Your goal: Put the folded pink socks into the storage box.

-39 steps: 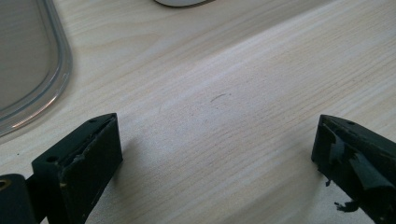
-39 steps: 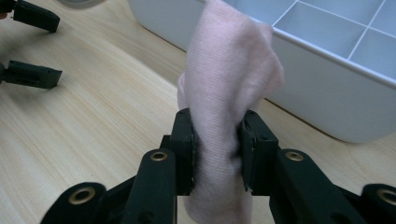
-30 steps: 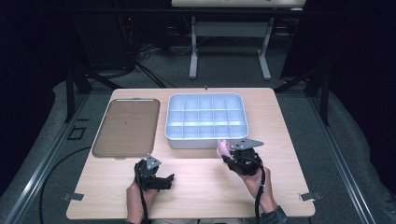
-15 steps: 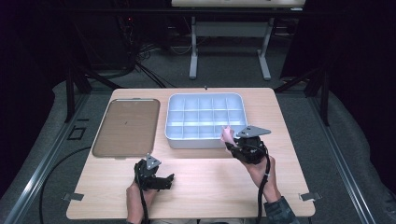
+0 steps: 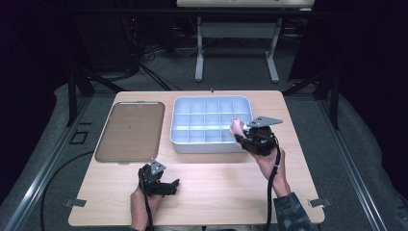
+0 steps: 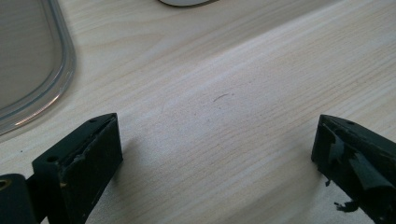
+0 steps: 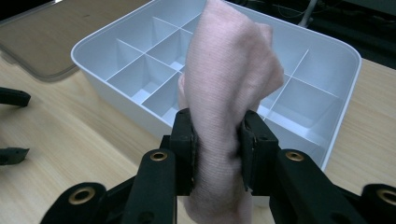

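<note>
My right gripper (image 5: 239, 132) (image 7: 217, 144) is shut on a rolled pink cloth (image 7: 226, 93) (image 5: 236, 127), held upright above the front right corner of the white divided box (image 5: 179, 110) (image 7: 345, 100). The box has several empty compartments. My left gripper (image 5: 174, 185) (image 6: 215, 154) rests low over the bare wooden table (image 5: 221, 190) near the front edge, jaws wide open with nothing between them.
A brown tray with a clear rim (image 5: 130, 130) (image 6: 28, 60) lies left of the box. Beyond the table stand a dark floor, cables and a white table frame (image 5: 235, 53).
My right gripper has risen and moved away from me with the pink cloth, from the table in front of the box to over its front right corner. The left gripper has stayed still.
</note>
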`<move>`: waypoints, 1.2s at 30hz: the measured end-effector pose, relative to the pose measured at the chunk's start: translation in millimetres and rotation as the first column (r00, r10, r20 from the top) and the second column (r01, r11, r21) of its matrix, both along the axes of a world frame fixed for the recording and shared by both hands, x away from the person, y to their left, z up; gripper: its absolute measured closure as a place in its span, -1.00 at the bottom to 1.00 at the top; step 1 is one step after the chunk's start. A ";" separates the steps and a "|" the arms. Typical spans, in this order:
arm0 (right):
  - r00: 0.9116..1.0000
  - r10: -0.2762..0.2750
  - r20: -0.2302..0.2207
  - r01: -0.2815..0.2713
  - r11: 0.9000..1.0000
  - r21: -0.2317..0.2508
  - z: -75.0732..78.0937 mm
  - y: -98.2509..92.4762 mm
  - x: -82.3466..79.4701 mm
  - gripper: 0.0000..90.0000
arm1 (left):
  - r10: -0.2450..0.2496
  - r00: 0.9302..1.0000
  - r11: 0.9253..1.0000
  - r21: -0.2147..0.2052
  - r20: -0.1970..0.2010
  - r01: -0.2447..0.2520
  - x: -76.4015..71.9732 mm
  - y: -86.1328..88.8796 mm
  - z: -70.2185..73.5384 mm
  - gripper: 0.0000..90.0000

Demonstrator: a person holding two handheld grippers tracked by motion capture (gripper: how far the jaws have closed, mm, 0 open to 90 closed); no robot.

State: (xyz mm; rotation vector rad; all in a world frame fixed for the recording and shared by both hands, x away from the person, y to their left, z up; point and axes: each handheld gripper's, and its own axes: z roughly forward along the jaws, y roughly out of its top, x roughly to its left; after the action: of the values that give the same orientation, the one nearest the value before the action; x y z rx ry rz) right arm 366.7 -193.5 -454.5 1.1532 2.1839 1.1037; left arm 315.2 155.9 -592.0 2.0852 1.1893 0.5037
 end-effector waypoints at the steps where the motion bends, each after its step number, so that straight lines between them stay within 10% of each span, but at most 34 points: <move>1: 1.000 -0.001 -0.004 0.001 1.000 -0.007 -0.1 -0.6 2.1 0.55 | 0.003 1.000 1.000 0.000 0.000 -0.003 -0.1 -0.2 0.0 -0.97; 36: 0.995 -0.071 -0.069 0.069 0.997 -0.027 -12.0 -19.0 54.1 0.55 | -0.003 1.000 1.000 0.002 -0.001 0.003 0.1 0.1 0.1 -0.97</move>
State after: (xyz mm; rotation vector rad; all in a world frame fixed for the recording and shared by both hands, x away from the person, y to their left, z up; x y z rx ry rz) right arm 420.8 -212.5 -466.6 1.2654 2.1855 1.0185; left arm 315.3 156.0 -591.9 2.0891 1.1870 0.5030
